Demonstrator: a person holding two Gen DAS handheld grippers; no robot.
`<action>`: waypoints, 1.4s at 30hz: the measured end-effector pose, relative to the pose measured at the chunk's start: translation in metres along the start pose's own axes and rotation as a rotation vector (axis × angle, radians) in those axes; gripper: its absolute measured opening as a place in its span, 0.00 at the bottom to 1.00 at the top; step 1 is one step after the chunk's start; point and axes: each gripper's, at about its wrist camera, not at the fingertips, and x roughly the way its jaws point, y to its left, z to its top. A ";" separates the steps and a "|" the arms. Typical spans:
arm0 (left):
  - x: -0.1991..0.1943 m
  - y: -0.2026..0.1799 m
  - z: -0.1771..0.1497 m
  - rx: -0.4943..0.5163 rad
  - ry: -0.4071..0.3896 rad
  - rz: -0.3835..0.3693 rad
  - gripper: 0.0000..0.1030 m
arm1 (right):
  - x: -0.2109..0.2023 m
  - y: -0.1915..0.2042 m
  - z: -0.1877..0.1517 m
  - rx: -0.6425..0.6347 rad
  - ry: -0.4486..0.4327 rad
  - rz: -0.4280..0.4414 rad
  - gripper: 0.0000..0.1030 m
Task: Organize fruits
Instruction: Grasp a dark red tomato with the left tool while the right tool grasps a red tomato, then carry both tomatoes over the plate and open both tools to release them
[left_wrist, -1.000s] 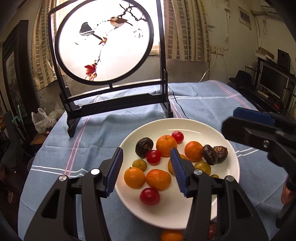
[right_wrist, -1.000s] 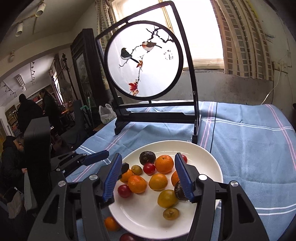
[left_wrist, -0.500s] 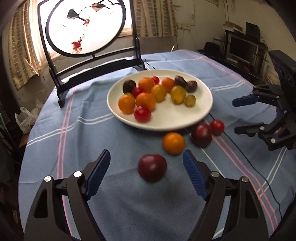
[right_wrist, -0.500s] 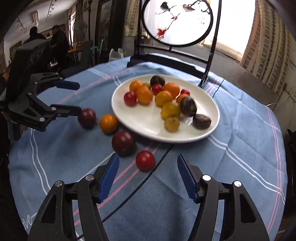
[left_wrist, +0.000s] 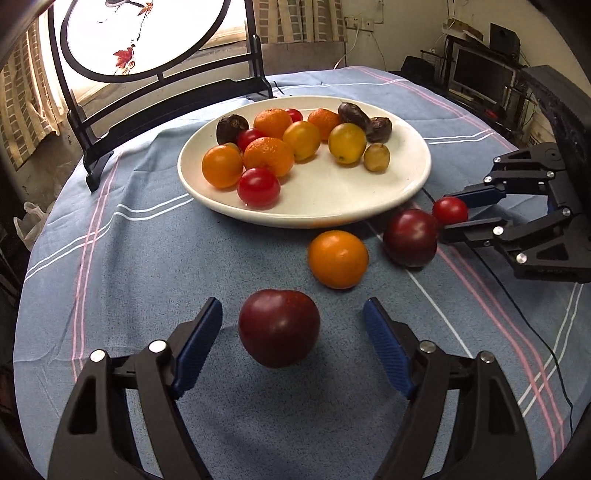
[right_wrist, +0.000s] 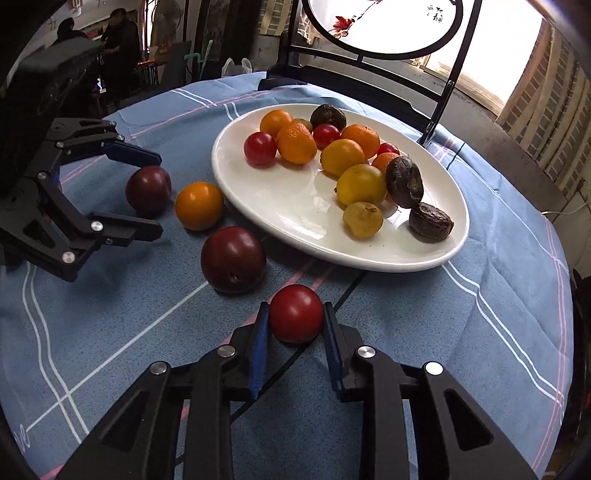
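Tomato (right_wrist: 295, 314) sits clenched between my right gripper (right_wrist: 293, 341) pads on the blue striped tablecloth (left_wrist: 147, 266). My left gripper (left_wrist: 291, 343) has just been closing; its jaws are apart around a dark plum (left_wrist: 279, 328), not touching it. Beyond lie an orange (left_wrist: 338, 264) and a second plum (left_wrist: 410, 236), then the white plate (left_wrist: 332, 199) heaped with fruit. Farthest stand a round painted screen (left_wrist: 147, 37), curtains (left_wrist: 299, 20) and a monitor (left_wrist: 480, 74).

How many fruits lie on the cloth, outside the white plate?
4: a dark plum between the left gripper fingers, an orange, another plum, and a red tomato clamped by the right gripper.
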 end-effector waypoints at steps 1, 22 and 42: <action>0.002 0.001 0.000 -0.008 0.012 -0.010 0.51 | -0.004 -0.002 -0.001 0.006 -0.012 -0.003 0.27; -0.075 0.001 0.123 -0.194 -0.323 0.143 0.39 | -0.093 -0.051 0.064 0.178 -0.387 -0.008 0.27; 0.000 0.017 0.128 -0.258 -0.217 0.202 0.39 | -0.028 -0.071 0.104 0.306 -0.374 0.066 0.27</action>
